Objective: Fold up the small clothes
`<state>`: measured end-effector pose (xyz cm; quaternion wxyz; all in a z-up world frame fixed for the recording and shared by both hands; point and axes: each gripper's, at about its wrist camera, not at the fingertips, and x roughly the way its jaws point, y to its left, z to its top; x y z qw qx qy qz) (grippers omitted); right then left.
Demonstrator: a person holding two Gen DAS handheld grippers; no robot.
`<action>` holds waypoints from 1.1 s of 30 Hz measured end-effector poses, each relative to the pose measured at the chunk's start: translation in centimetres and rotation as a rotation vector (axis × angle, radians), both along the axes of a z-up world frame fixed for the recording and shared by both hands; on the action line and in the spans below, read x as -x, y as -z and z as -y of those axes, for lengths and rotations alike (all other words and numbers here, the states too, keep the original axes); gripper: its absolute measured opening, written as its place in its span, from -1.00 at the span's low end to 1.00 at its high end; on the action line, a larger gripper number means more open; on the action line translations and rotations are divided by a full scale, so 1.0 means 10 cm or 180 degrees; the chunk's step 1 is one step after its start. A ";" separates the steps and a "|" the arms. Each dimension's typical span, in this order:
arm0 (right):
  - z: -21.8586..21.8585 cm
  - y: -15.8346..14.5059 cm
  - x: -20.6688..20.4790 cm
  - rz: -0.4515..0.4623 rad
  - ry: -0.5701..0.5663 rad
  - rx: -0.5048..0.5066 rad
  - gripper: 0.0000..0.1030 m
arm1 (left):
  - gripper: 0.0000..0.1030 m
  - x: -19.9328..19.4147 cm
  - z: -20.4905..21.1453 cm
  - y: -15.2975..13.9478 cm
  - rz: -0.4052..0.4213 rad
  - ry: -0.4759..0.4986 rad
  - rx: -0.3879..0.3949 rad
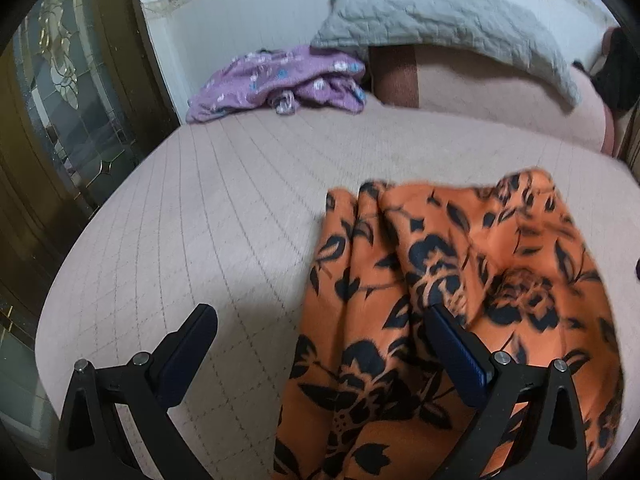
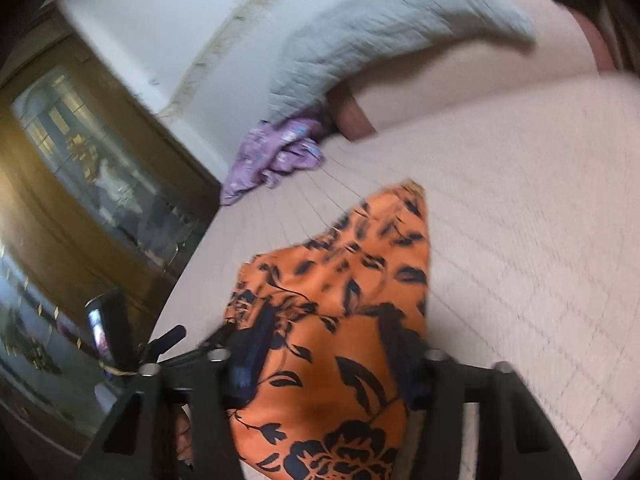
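An orange garment with black flowers [image 1: 460,260] lies spread on the pink quilted bed [image 1: 200,200], partly bunched into folds at its far left edge. My left gripper [image 1: 320,320] stands wide open just above the bed. Its right finger [image 1: 452,340] hangs over the garment and its left finger is over bare bedding. In the blurred right wrist view the same orange garment [image 2: 340,280] runs between the fingers of my right gripper [image 2: 328,336]. The jaws stand partly apart around the fabric, with no firm pinch showing.
A crumpled purple flowered garment [image 1: 276,80] lies at the far end of the bed beside a grey quilted pillow [image 1: 440,20]. A brown door with decorative glass [image 1: 60,80] stands along the bed's left side. A black device [image 2: 108,328] shows left of the right gripper.
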<state>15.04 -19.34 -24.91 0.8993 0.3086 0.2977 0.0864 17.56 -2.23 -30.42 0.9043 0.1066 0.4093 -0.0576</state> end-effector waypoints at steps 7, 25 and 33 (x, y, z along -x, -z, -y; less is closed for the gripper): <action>-0.41 0.40 -0.31 -0.0621 -0.0429 0.0377 -0.21 | 1.00 -0.10 -0.20 0.19 -0.0459 -0.0100 0.0157; -0.24 0.40 -0.45 -0.0680 -0.0019 0.0408 -0.20 | 1.00 -0.43 -0.50 0.26 -0.1098 -0.0105 0.1003; -0.12 0.15 -0.23 -0.0338 0.0163 0.0391 -0.20 | 1.00 -0.23 -0.53 -0.04 -0.0858 0.0242 0.1447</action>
